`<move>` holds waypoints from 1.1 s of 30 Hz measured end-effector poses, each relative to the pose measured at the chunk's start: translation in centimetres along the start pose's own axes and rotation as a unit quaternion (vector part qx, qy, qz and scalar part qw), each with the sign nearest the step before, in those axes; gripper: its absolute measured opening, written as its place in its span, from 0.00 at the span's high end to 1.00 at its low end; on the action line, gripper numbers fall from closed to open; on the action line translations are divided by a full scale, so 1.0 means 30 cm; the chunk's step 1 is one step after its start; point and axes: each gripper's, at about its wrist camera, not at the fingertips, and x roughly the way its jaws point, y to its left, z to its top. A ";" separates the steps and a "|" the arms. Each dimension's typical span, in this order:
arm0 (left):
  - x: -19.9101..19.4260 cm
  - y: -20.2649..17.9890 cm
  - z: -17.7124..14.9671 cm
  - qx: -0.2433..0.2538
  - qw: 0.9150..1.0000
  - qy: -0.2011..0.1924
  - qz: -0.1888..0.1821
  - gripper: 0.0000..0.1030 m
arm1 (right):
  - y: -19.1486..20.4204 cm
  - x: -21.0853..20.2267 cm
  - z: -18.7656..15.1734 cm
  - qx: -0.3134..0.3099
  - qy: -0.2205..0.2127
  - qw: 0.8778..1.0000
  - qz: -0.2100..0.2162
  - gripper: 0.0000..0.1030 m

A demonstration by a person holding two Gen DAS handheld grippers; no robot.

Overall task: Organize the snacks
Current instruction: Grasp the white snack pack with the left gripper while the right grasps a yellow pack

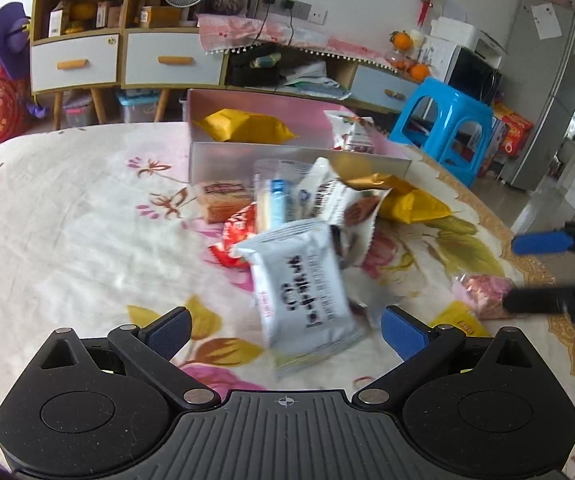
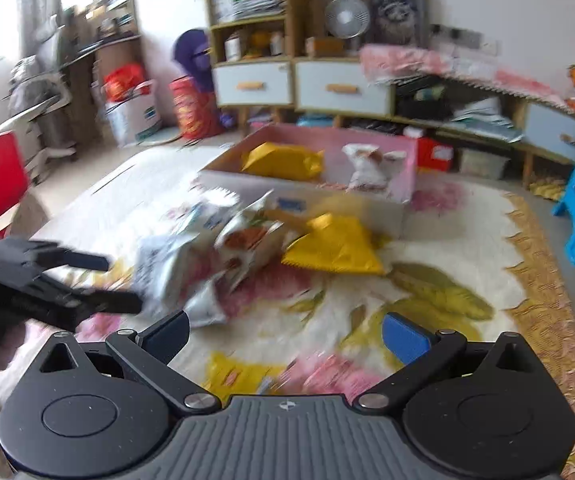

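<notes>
From the left wrist, the left gripper point(image 1: 285, 330) has its jaws spread wide and holds nothing; a white packet point(image 1: 307, 292) lies between the blue pads without either pressing on it, which looks like a line-up for a pick. Beyond it the other snacks sit in a loose pile point(image 1: 311, 204) on the flowered cloth point(image 1: 67, 208), just in front of the pink box point(image 1: 287, 152), presumably the place they are meant to go, since a yellow bag point(image 1: 243, 126) and a white pouch point(image 1: 351, 132) already lie inside. From the right wrist, much blurred, the right gripper point(image 2: 285, 330) is likewise fully spread and empty, low over a pink wrapper point(image 2: 327, 372) and a yellow one point(image 2: 235, 372) lying apart from the pile, likely its own target.
</notes>
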 end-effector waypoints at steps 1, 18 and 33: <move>0.007 -0.013 0.003 -0.001 1.000 -0.002 0.004 0.01 | 0.014 -0.003 -0.004 -0.007 0.008 1.000 0.013 0.07; 0.048 -0.023 -0.001 -0.029 0.999 -0.015 -0.005 0.10 | 0.125 0.053 -0.067 -0.084 0.112 0.988 0.062 0.11; 0.043 -0.021 -0.014 -0.029 0.999 -0.017 0.011 0.54 | 0.154 0.101 -0.076 -0.108 0.110 0.987 0.037 0.56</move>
